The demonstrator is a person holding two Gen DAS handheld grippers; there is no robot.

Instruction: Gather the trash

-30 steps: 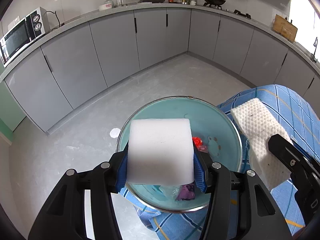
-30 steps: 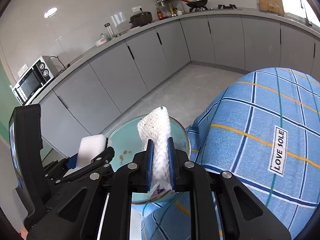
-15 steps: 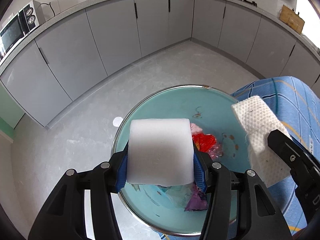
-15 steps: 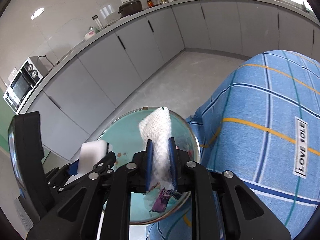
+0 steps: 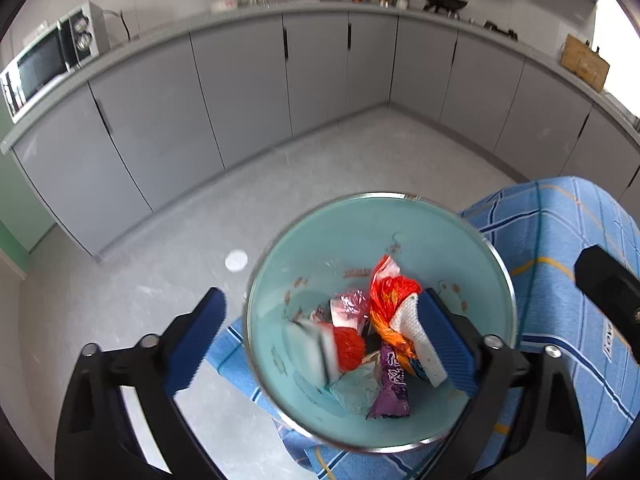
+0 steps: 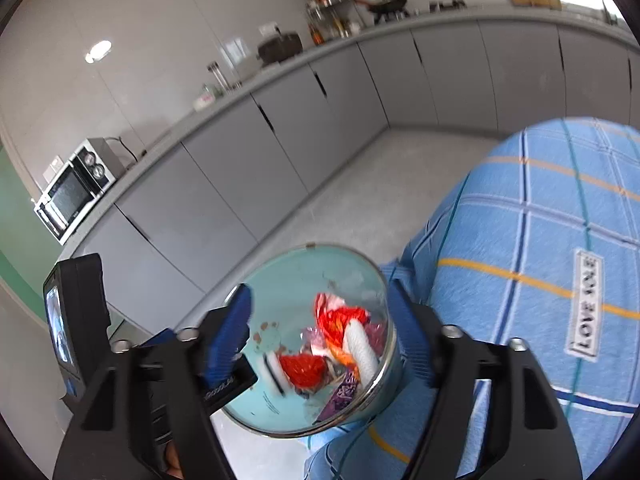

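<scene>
Seen from above: teal bin [image 5: 360, 240] with a metal rim, beside a blue checked cloth [image 5: 560, 248] over the surface. Inside, red and purple wrappers [image 5: 390, 380], a white sponge [image 5: 316, 346] blurred mid-fall, and a white mesh pad [image 5: 416, 332]. Left claw [image 5: 324, 344] and right claw [image 6: 320, 340] both opening, gripping nothing. Behind: grey cabinets [image 5: 240, 88], a microwave [image 5: 40, 64]. Only in the right view: a "LOVE SOLE" label [image 6: 585, 304].

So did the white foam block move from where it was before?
Yes. The white foam block has dropped out of the opening left gripper and now lies, blurred, inside the teal trash bin among wrappers.
</scene>
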